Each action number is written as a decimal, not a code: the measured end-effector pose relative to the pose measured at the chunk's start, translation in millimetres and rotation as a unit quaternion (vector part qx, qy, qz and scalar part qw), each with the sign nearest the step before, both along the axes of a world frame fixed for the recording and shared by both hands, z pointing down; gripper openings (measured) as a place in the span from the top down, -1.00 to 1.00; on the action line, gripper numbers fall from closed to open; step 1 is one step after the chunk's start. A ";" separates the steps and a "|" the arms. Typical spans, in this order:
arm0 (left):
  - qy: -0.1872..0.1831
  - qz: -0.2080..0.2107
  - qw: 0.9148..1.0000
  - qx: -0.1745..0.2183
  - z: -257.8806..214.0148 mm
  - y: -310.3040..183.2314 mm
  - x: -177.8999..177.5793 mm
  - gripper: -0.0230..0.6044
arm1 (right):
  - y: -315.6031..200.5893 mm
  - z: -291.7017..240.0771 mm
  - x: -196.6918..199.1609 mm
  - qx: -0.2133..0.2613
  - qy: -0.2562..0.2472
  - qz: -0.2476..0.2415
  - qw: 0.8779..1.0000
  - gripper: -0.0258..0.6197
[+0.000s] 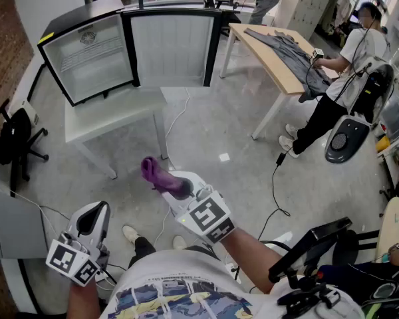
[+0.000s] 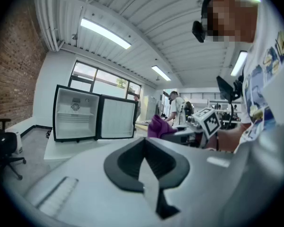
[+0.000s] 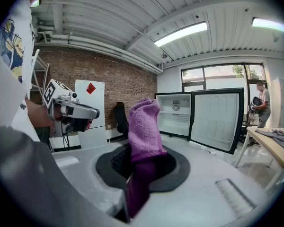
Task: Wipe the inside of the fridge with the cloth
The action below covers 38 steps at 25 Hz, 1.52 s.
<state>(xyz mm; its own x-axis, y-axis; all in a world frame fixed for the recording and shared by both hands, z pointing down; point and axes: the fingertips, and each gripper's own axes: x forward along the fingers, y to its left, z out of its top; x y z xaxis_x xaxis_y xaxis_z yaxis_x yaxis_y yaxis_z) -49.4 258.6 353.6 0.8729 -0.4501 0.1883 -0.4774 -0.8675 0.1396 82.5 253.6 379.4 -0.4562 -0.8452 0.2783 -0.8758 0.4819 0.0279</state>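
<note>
Room: workshop-type space, grey polished concrete floor (image 1: 213, 145), red brick wall (image 3: 109, 74) on the person's left, white ribbed ceiling w/ strip lights (image 3: 180, 32).
Surface: low white table (image 1: 113, 115) near the brick side. A small black mini fridge w/ white interior (image 1: 86, 55) stands on it. Its door (image 1: 169, 45) is swung wide open to the right, inner face toward the head cam.
Around: long wooden-top table (image 1: 269, 62) on white legs at right, w/ a crumpled grey garment (image 1: 286, 45) on it. A person in white tee & black trousers (image 1: 336, 88) stands beside it, hands at the garment. Black office chair (image 1: 13, 141) at the left edge.
In the way: btwn grippers & fridge lie open floor, the white table's front leg, and a thin white cable (image 1: 178, 118) trailing down across the floor.
R gripper (image 1: 178, 188): raised in front of the torso, jaws clenched on a purple terry cloth (image 3: 144, 131).
Cloth position: mid-air over the floor, well apart from fridge & white table.
Cloth axis: long axis runs along the jaws. The free end sticks out past the fingertips, up-left in head view, roughly toward the white table. In R gripper view it stands upright w/ the top folded over, and the darker tail hangs back thru the jaws.
L gripper (image 1: 92, 221): low at the person's left side, well apart from the cloth. Pads are pressed together, nothing btwn them.
</note>
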 end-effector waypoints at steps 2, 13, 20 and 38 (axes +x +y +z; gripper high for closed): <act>0.001 -0.001 1.000 -0.002 -0.9 3.7 1.4 0.91 | 3.1 -1.0 0.5 0.001 0.000 -0.004 1.000 0.75; 0.010 -0.012 1.000 0.003 4.6 11.1 -11.2 0.91 | 7.1 3.3 -4.5 0.000 -0.001 -0.001 1.000 0.75; 0.007 -0.022 1.000 0.003 6.8 9.2 -7.5 0.91 | 6.2 -0.4 1.3 0.004 -0.014 -0.006 1.000 0.75; 0.023 -0.026 0.999 -0.003 6.3 -89.6 -44.1 0.91 | -83.3 8.4 -10.6 -0.014 -0.019 0.040 0.999 0.75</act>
